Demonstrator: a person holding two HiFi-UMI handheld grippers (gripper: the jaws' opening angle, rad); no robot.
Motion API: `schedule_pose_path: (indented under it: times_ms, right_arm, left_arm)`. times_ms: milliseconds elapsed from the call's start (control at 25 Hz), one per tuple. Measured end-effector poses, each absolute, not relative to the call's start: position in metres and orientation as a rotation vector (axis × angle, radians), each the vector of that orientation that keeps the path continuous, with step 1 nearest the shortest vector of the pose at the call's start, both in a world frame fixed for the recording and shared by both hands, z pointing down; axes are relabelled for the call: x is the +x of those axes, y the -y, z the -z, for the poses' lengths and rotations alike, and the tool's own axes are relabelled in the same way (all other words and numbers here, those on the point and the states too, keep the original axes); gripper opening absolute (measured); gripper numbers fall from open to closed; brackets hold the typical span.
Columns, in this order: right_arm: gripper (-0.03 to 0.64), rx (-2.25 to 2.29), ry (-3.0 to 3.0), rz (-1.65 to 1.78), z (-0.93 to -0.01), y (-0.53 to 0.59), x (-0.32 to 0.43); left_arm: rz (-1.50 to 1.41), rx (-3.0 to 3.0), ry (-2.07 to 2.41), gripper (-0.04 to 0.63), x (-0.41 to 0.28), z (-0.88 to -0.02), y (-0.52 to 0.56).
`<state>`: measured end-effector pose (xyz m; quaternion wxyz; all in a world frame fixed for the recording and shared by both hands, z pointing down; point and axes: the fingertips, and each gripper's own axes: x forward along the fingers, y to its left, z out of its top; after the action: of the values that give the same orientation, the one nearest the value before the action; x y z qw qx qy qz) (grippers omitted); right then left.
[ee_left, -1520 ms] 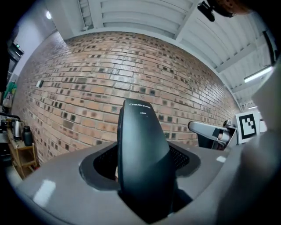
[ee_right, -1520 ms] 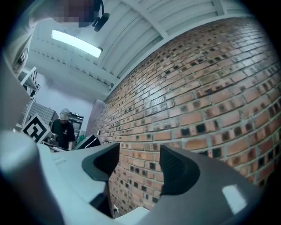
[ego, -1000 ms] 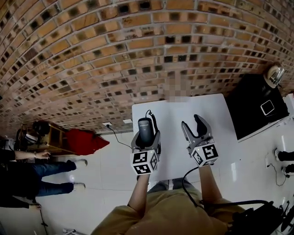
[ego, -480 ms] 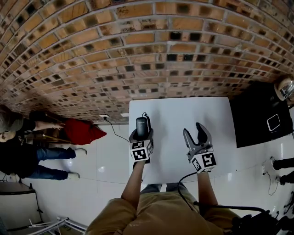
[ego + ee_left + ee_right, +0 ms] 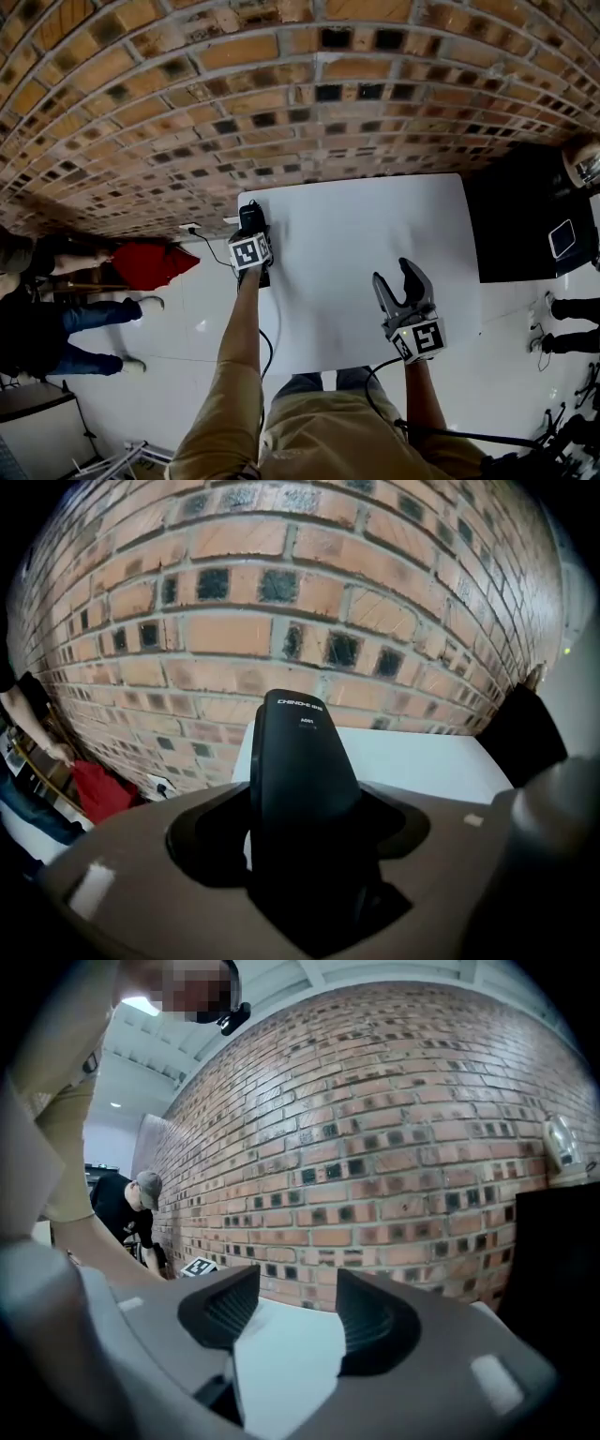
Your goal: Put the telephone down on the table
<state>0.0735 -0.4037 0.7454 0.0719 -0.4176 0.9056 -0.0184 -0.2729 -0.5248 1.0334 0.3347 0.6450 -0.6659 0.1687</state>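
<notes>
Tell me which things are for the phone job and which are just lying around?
For the job: telephone, left gripper shut on it, white table.
Just around: right gripper holding nothing, black cabinet, red cloth on the floor.

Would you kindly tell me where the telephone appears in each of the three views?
Head view: the telephone is left of centre, over the white table's far left corner.
Left gripper view: dead centre, upright, gripped between the jaws.
Right gripper view: not in it.
Shared landmark: the brick wall, behind the table in all three.
</notes>
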Motion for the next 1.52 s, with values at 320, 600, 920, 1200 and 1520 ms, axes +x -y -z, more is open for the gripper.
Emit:
schedule_pose_path:
  times_ms: [320, 600, 920, 1200, 1520]
  right_arm:
    - [0.245, -1.204, -2.834, 0.079, -0.753, 0.384, 0.055]
    - [0.245, -1.082, -2.804, 0.079, -0.738, 0.372, 0.022]
    - [0.249, -1.001, -2.613, -0.02, -0.601, 0.354, 0.029]
    - [0.382, -1.108, -2.615, -0.112, -0.532, 0.343, 0.022]
    - [0.394, -1.276, -2.581, -0.121, -0.521, 0.34, 0.041]
  left_arm:
    - [-0.49, 1.605, 1.659, 0.327, -0.275, -1.061, 0.534]
    - [-0.241, 1.702, 1.624, 0.568, -0.263, -0.986, 0.519]
    - [-0.011, 2.14, 1.931, 0.565, -0.209, -0.712, 0.402]
    - [0.197, 2.315, 2.28, 0.484, -0.174, -0.54, 0.296]
    - [0.128, 2.333, 2.34, 0.468, -0.173, -0.538, 0.279]
